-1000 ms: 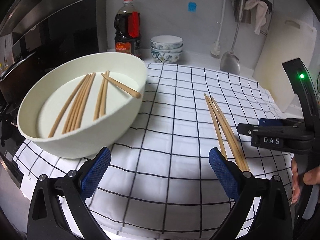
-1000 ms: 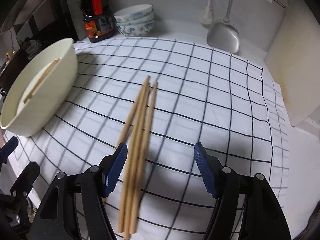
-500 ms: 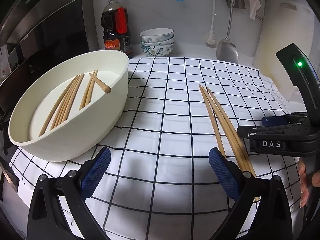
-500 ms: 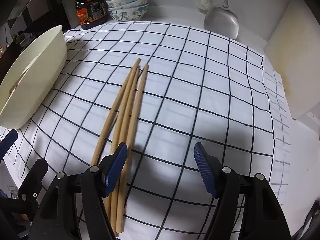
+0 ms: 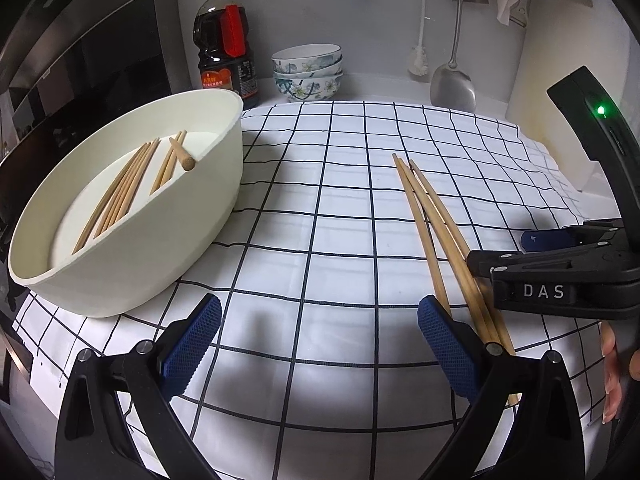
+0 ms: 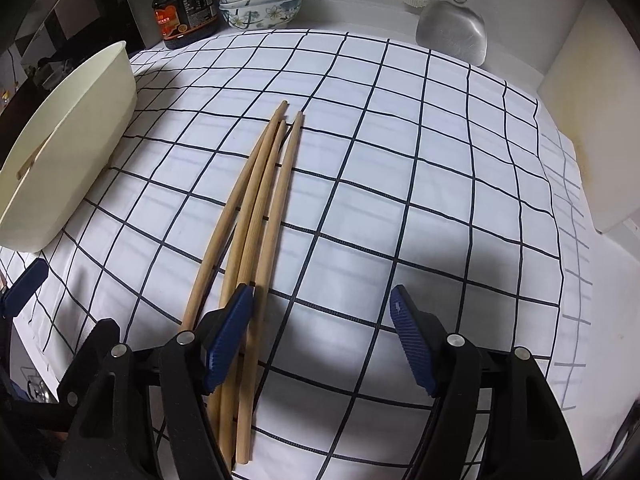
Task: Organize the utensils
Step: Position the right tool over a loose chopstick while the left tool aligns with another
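Checked cloth (image 6: 400, 184), white tub (image 5: 160, 248), loose chopsticks (image 6: 264, 200)

The cloth covers the counter; the tub sits at its left edge holding several chopsticks (image 5: 128, 184). Three more lie bundled mid-cloth — the right gripper (image 6: 322, 320) hovers jaws wide over their near ends, one blue pad overlapping them. The left gripper (image 5: 320, 336) — also wide — holds nothing.

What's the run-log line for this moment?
left gripper: open, empty | right gripper: open, over loose chopsticks | cloth: three chopsticks loose | bowl: holds chopsticks | next, likely: right grasps
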### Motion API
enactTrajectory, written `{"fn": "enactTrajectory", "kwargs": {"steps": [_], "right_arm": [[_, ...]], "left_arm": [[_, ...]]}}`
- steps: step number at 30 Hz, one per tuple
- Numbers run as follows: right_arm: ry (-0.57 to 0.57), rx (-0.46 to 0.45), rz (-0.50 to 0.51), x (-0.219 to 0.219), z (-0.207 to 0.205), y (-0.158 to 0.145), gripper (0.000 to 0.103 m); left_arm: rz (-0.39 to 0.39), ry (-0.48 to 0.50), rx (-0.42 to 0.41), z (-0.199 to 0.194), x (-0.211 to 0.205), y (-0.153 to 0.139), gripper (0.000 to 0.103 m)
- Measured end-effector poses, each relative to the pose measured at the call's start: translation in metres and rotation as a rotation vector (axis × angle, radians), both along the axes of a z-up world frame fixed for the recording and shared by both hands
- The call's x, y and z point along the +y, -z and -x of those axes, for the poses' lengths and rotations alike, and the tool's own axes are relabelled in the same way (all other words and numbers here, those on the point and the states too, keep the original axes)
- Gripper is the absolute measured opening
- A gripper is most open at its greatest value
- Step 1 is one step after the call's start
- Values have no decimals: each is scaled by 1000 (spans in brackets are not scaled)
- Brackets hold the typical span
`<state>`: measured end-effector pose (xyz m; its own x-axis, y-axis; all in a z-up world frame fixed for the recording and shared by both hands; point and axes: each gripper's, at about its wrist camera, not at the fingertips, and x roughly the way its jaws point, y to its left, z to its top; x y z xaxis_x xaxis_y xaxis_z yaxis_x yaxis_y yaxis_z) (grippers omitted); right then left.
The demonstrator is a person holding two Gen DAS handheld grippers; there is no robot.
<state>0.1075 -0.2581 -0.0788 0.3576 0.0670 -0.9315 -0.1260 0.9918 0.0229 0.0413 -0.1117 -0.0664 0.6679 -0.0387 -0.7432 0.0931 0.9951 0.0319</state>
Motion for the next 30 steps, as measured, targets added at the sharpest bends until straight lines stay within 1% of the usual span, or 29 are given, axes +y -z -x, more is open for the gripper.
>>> {"fn": "enactTrajectory", "kwargs": {"steps": [1,3,14,18,30], "right_arm": [[-6,13,13,1,0,3,69],[-4,4,7,-1,-1,4,69],[87,-2,-28,-38,-4,4,69],[87,-4,-31,-38,-4,4,69],[113,-11,-53,-49,-3,3,69]], "left_arm": [[-4,1,1,0,-1,0,97],[-10,4,4,0,-3,2,97],[-69,20,5,-5,-20,10,97],[-67,26,1,-4,-23,10,97],[-95,62,9,-11,-41,14,97]]}}
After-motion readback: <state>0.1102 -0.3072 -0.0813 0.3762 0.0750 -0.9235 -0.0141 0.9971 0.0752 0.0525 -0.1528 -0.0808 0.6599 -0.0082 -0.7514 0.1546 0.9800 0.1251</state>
